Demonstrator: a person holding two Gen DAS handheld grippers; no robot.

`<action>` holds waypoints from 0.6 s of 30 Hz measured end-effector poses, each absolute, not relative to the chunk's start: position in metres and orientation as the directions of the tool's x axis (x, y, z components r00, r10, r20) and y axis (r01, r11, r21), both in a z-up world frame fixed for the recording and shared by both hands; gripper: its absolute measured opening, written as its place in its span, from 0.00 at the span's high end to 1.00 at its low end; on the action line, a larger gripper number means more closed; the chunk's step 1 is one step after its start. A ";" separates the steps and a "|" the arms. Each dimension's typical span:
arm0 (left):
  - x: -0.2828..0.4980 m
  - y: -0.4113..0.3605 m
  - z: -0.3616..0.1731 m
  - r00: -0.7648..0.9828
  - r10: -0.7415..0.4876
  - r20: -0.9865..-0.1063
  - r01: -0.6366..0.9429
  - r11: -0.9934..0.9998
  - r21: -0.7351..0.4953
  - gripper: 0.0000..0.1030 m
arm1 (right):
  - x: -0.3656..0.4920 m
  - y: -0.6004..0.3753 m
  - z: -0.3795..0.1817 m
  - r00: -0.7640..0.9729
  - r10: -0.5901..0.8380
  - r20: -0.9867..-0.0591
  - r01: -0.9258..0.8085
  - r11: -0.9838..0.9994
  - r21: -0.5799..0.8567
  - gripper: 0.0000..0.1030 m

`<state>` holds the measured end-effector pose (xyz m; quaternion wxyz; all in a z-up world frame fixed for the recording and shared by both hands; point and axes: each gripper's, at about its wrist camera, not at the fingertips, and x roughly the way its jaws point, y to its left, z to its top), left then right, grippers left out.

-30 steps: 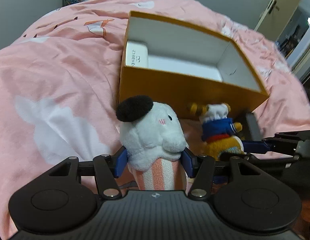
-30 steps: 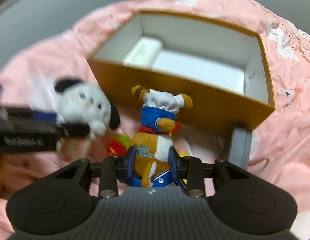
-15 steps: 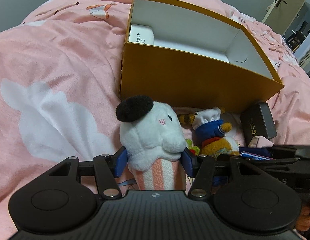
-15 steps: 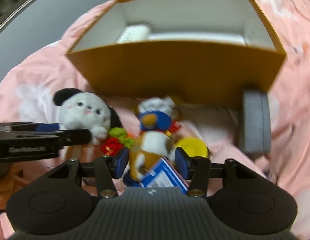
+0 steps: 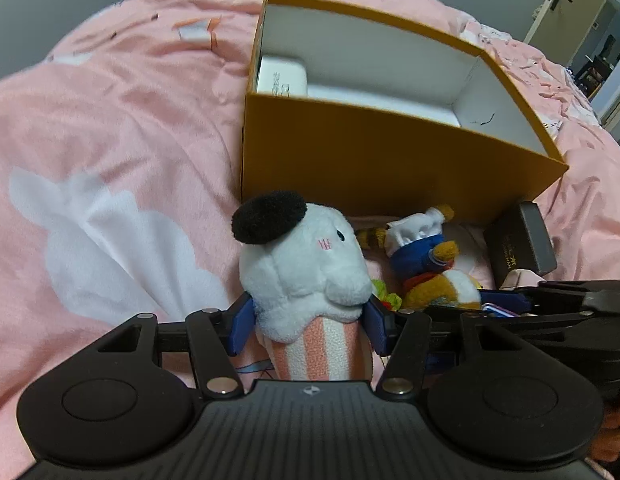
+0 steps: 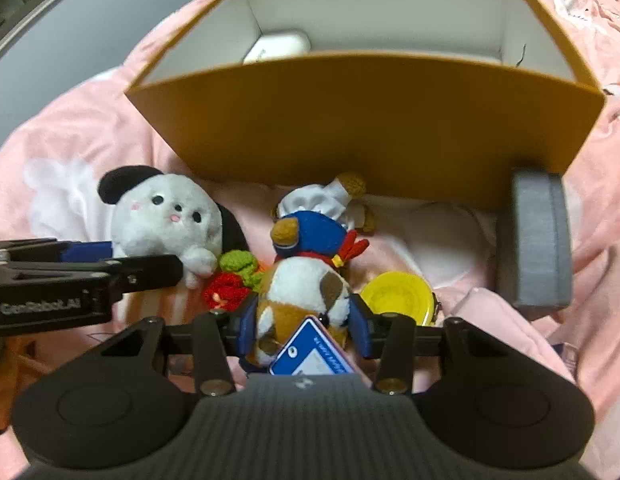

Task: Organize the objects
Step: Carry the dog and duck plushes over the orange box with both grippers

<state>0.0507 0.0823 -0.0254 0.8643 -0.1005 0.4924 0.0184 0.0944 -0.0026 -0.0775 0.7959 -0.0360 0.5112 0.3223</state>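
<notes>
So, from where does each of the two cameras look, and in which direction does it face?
Left wrist: sits on the left gripper, looks forward and downward over the bed at the orange box; its blue fingers flank the white plush, and the right gripper's black fingers enter from the right.
Right wrist: sits on the right gripper, faces the same box; the jaws, closing lately, flank the brown duck plush. The left gripper enters from the left.
Shared: box, both plushes, grey case, pink blanket.
</notes>
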 end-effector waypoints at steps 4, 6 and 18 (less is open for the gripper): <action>0.041 0.083 -0.006 0.567 -0.067 -0.821 -0.118 0.980 -0.161 0.38 | 0.073 0.008 -0.054 0.287 0.509 -0.812 -0.564 0.774 0.286 0.54; 0.037 0.083 0.006 0.589 -0.083 -0.804 -0.105 0.978 -0.178 0.38 | 0.061 0.015 -0.038 0.306 0.528 -0.792 -0.583 0.762 0.283 0.54; 0.058 0.076 0.089 0.718 -0.182 -0.671 0.037 0.974 -0.225 0.38 | 0.037 0.043 0.055 0.396 0.661 -0.638 -0.637 0.698 0.327 0.54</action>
